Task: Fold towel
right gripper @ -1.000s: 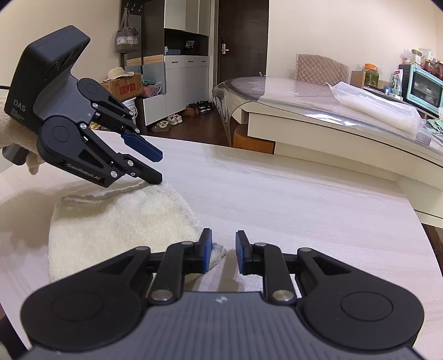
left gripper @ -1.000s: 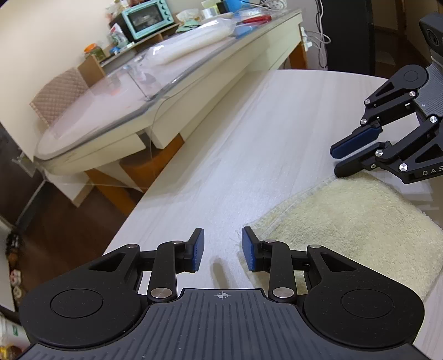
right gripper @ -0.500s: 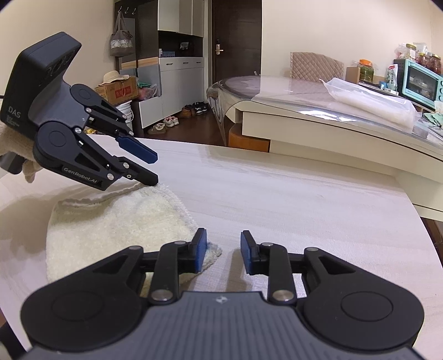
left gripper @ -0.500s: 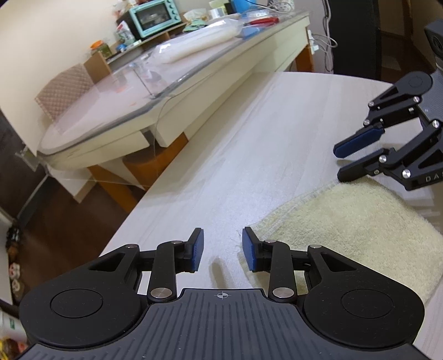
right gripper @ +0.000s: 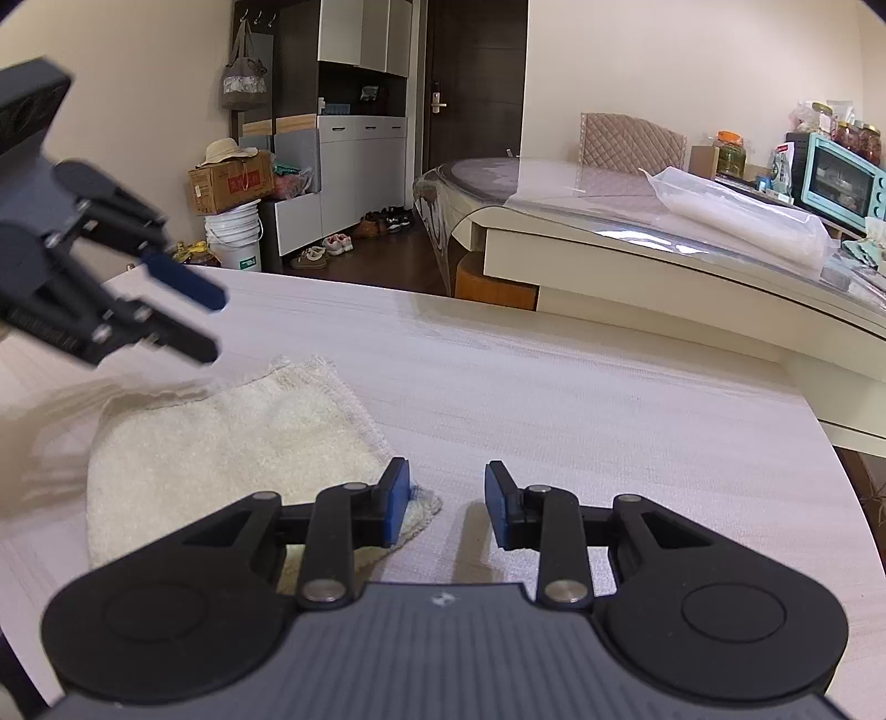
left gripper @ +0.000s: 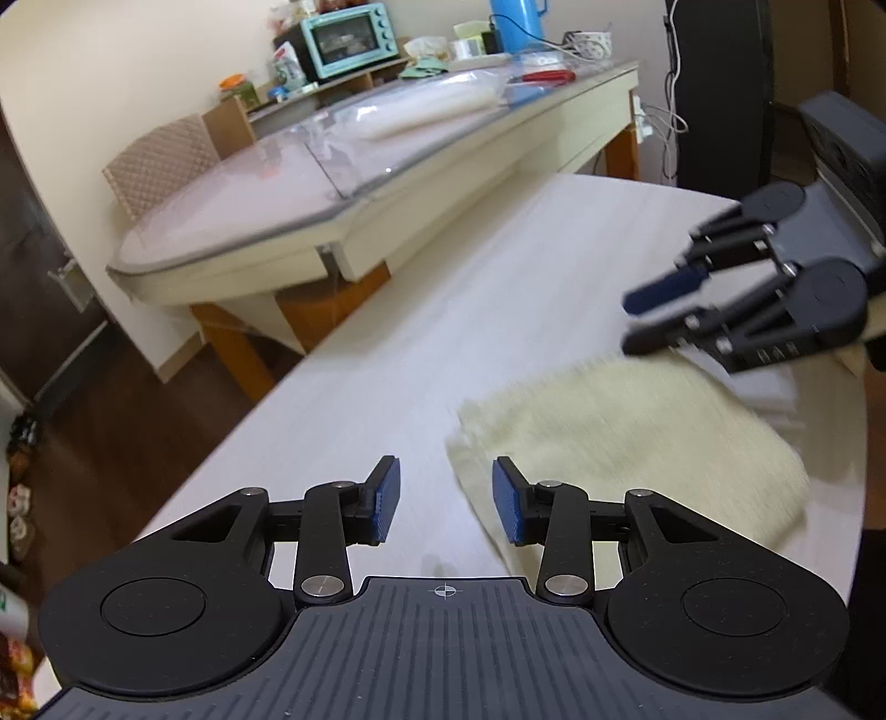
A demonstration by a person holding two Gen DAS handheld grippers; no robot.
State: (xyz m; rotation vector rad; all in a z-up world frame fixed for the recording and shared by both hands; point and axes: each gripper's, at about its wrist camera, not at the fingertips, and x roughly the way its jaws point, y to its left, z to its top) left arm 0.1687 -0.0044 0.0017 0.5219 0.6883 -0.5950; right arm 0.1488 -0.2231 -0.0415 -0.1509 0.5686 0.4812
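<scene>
A cream towel [left gripper: 626, 437] lies folded flat on the pale wooden table [left gripper: 498, 288]; it also shows in the right wrist view [right gripper: 232, 443]. My left gripper [left gripper: 446, 507] is open and empty, just above the table at the towel's near corner. My right gripper [right gripper: 447, 507] is open and empty; its left finger sits over the towel's other corner. The right gripper shows blurred in the left wrist view [left gripper: 653, 318], raised above the towel's far edge. The left gripper shows blurred in the right wrist view [right gripper: 205, 324], also above the towel.
A second table with a glass top [left gripper: 310, 183] stands beyond a gap, holding a plastic bag [right gripper: 736, 221] and a teal toaster oven [left gripper: 349, 39]. The wooden table's edge [left gripper: 238, 426] runs close on the left. Cabinets, shoes and a bucket [right gripper: 235, 241] stand by the far wall.
Both grippers have lifted and drawn back from the towel, and the right gripper has opened wider. The towel stays flat on the table.
</scene>
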